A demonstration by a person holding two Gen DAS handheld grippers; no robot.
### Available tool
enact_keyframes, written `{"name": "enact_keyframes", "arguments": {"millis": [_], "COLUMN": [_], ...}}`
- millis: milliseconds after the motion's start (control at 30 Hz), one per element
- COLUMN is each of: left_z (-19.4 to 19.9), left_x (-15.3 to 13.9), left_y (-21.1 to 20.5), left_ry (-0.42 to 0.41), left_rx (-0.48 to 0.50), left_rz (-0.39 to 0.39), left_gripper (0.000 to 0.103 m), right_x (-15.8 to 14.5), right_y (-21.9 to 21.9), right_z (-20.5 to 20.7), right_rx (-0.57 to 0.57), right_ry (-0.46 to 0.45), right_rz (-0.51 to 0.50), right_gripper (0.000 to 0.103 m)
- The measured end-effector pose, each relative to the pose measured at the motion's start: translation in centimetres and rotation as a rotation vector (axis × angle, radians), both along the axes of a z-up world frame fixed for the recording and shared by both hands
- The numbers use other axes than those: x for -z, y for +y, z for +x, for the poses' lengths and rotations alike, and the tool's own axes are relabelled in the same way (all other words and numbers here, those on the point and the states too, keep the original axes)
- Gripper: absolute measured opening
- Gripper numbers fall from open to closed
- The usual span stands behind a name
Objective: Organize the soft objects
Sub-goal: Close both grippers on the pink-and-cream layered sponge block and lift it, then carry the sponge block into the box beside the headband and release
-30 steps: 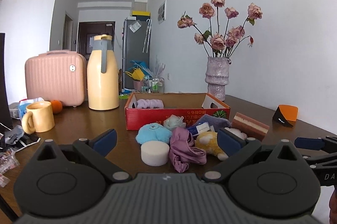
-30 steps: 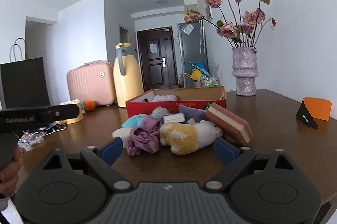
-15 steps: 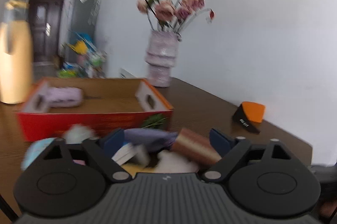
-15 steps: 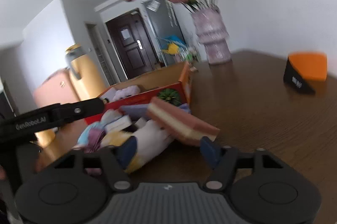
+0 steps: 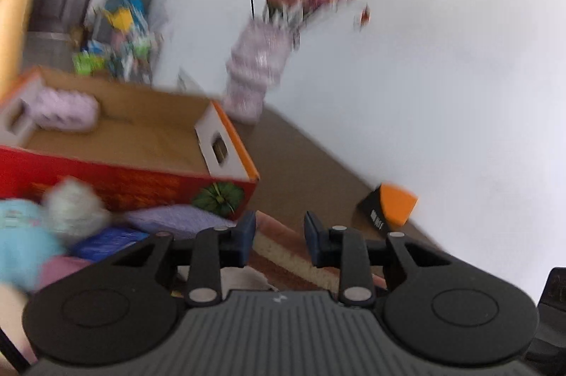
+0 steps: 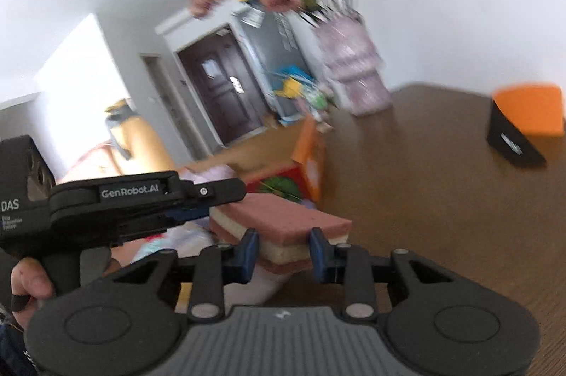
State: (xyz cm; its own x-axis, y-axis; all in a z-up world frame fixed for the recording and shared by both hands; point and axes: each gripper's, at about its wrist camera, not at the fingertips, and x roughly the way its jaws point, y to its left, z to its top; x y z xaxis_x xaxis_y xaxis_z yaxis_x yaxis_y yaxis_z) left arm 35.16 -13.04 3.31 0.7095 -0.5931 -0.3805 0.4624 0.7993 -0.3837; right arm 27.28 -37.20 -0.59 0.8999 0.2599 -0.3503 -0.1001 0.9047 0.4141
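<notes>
A pink-and-cream layered sponge (image 6: 283,227) lies on the pile of soft things in front of the red cardboard box (image 5: 116,178). My right gripper (image 6: 284,252) has its jaws narrowed around the sponge's near end. My left gripper (image 5: 279,239) has its jaws narrowed around the sponge (image 5: 283,245) from the other side; it also shows in the right wrist view (image 6: 198,199) at the sponge's left end. A lilac plush (image 5: 67,110) lies inside the box. A blue plush (image 5: 21,241), a grey-white pompom (image 5: 74,206) and a purple cloth (image 5: 173,217) lie beside it.
A lilac vase of dried roses (image 5: 258,75) stands behind the box by the white wall. An orange-and-black wedge (image 5: 389,206) sits on the brown table (image 6: 424,199) at the right. A yellow thermos (image 6: 138,142) stands at the back left.
Both grippers have moved in on the layered sponge and their jaws have narrowed from wide open to close around it. Both views have tilted and are blurred by motion.
</notes>
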Motion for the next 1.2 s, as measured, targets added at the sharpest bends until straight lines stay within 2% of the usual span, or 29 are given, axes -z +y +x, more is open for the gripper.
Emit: {"name": "enact_keyframes", "arguments": {"millis": [100, 200, 233, 300, 367, 500, 600, 667, 767, 900, 967, 1067, 1133, 1200], "left_z": [-4.8, -9.1, -10.5, -13.1, -14.7, -16.4, -16.9, -17.4, -17.3, -16.3, -15.8, -15.4, -15.2, -14.9], "left_x": [-0.4, 0.9, 1.3, 2.5, 3.9, 5.8, 7.1, 7.3, 6.8, 6.7, 7.0, 7.4, 7.5, 7.8], "left_y": [4.1, 8.0, 9.0, 10.7, 12.2, 14.0, 14.2, 14.2, 15.0, 15.1, 14.7, 14.5, 14.6, 14.9], "left_ry": [-0.050, -0.006, -0.004, 0.016, 0.063, 0.113, 0.168, 0.164, 0.140, 0.157, 0.179, 0.194, 0.193, 0.208], "left_rx": [-0.070, -0.120, -0.144, -0.198, -0.247, -0.259, -0.217, -0.204, -0.222, -0.200, -0.188, -0.183, -0.189, -0.184], "left_rz": [-0.056, -0.059, -0.052, -0.053, -0.065, -0.048, -0.029, -0.032, -0.054, -0.083, -0.090, -0.091, -0.090, -0.105], "left_gripper": [0.030, 0.030, 0.030, 0.030, 0.029, 0.030, 0.028, 0.031, 0.044, 0.044, 0.037, 0.023, 0.015, 0.015], "right_x": [-2.2, -2.8, -2.5, -1.6, -0.6, 1.4, 2.7, 3.5, 3.4, 2.4, 2.1, 2.5, 2.9, 3.2], "right_y": [2.1, 5.0, 5.8, 7.0, 8.5, 11.5, 12.9, 13.1, 12.5, 11.1, 11.0, 11.5, 11.6, 11.6], "right_z": [-2.5, -4.9, -5.5, -6.2, -6.7, -7.7, -8.9, -9.3, -10.2, -10.2, -9.3, -7.5, -6.8, -6.3], "right_rx": [-0.091, -0.228, -0.267, -0.351, -0.415, -0.480, -0.454, -0.408, -0.390, -0.371, -0.341, -0.304, -0.301, -0.290], "right_ry": [-0.092, -0.130, -0.122, -0.091, -0.047, 0.025, 0.061, 0.102, 0.113, 0.081, 0.083, 0.111, 0.124, 0.121], "right_rz": [-0.044, -0.131, -0.145, -0.109, -0.090, -0.110, -0.182, -0.208, -0.173, -0.096, -0.064, -0.049, -0.027, -0.026], "right_gripper": [0.031, 0.031, 0.031, 0.031, 0.031, 0.031, 0.032, 0.033, 0.034, 0.038, 0.038, 0.026, 0.026, 0.023]}}
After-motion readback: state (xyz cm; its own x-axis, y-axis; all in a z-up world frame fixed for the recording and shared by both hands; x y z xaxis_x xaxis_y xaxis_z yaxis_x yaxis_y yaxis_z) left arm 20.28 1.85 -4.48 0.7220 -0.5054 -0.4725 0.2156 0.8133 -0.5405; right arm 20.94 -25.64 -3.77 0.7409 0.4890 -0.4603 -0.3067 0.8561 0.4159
